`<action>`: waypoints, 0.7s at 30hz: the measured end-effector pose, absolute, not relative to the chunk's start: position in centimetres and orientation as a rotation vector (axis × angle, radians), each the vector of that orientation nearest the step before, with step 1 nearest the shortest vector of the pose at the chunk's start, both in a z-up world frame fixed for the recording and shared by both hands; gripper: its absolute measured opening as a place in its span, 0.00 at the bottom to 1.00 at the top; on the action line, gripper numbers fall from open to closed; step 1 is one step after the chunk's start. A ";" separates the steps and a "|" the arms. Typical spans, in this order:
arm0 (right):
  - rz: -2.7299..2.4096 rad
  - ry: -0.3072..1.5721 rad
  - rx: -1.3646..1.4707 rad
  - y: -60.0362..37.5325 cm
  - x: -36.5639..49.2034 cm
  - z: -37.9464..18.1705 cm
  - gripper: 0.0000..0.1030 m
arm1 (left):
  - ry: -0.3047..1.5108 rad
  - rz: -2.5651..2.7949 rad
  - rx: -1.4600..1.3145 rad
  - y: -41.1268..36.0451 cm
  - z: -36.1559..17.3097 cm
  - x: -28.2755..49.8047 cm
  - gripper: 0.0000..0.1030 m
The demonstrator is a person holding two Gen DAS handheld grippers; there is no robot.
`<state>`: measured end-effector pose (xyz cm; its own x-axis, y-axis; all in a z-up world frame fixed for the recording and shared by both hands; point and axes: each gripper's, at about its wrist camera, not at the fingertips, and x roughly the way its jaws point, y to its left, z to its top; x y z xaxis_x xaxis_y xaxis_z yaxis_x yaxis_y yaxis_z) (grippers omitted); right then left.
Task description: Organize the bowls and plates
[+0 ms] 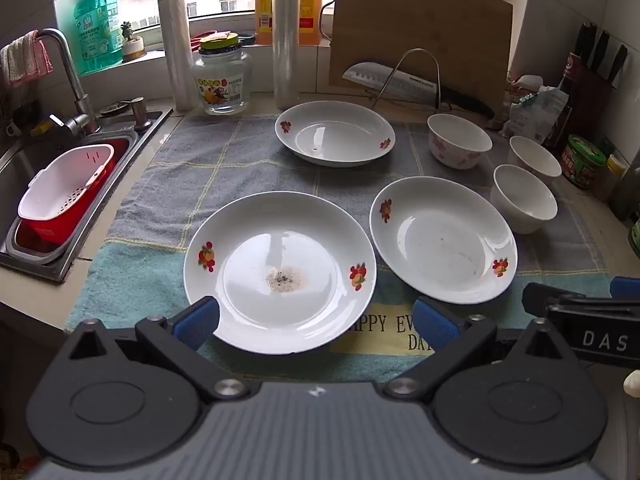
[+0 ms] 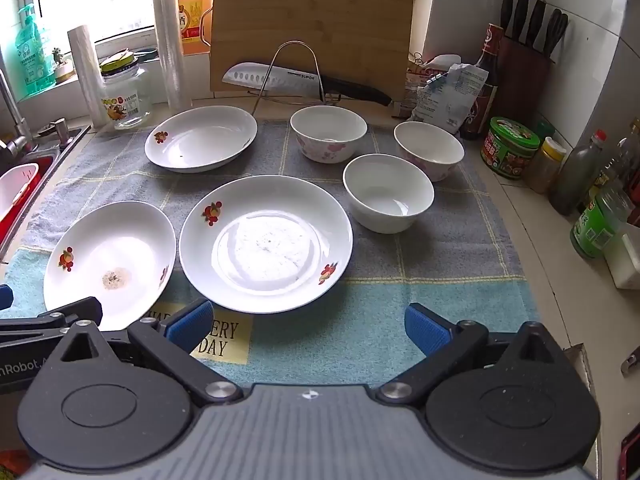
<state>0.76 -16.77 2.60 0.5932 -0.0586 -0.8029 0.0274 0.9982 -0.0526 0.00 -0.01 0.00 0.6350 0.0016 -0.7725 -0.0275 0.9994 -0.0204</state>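
**Three plates and three bowls spread on the towel, both grippers wide and empty**

Three white plates with fruit motifs lie on a blue-grey checked towel (image 2: 420, 320) that covers the desk. The stained plate (image 1: 280, 272) sits nearest the towel's front edge on the sink side, a brownish speckled patch at its centre. Just beside it, toward the bottle side, lies the middle plate (image 2: 266, 244); their rims look close, but whether they touch cannot be told. The far plate (image 1: 335, 133) rests near the towel's back edge, in front of an upright plastic roll.

Three bowls stand upright and apart from one another at the towel's back corner on the bottle side: a floral bowl (image 2: 328, 133) just in front of the knife rack, a second floral bowl (image 2: 429, 149) nearest the sauce bottles, and a plain white bowl (image 2: 388, 192) in front of both, next to the middle plate.

Behind them a knife (image 2: 304, 82) lies across a wire rack, with a wooden cutting board (image 2: 312, 20) leaning upright at the back. The sink (image 1: 24, 256) at the desk's left end holds a red-and-white basket.

The left gripper (image 1: 316, 322) hangs over the near rim of the stained plate, its blue fingers (image 1: 196, 322) spread wide and holding nothing. The right gripper (image 2: 308, 328) hangs above the towel's front edge, its fingers equally wide and empty.
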 end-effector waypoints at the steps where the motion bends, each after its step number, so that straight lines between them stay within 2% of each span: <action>1: -0.051 0.938 -0.037 -16.8 0.8 2.6 1.00 | 0.880 0.017 -0.032 0.0 0.0 0.0 0.99; 21: -0.053 0.931 -0.035 -17.0 0.9 2.6 1.00 | 0.875 0.011 -0.032 0.2 0.7 0.2 0.99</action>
<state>0.89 -16.98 2.57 0.5959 -0.0606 -0.8008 0.0301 0.9981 -0.0531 0.24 0.18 0.69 0.6407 -0.0032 -0.7678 -0.0228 0.9995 -0.0232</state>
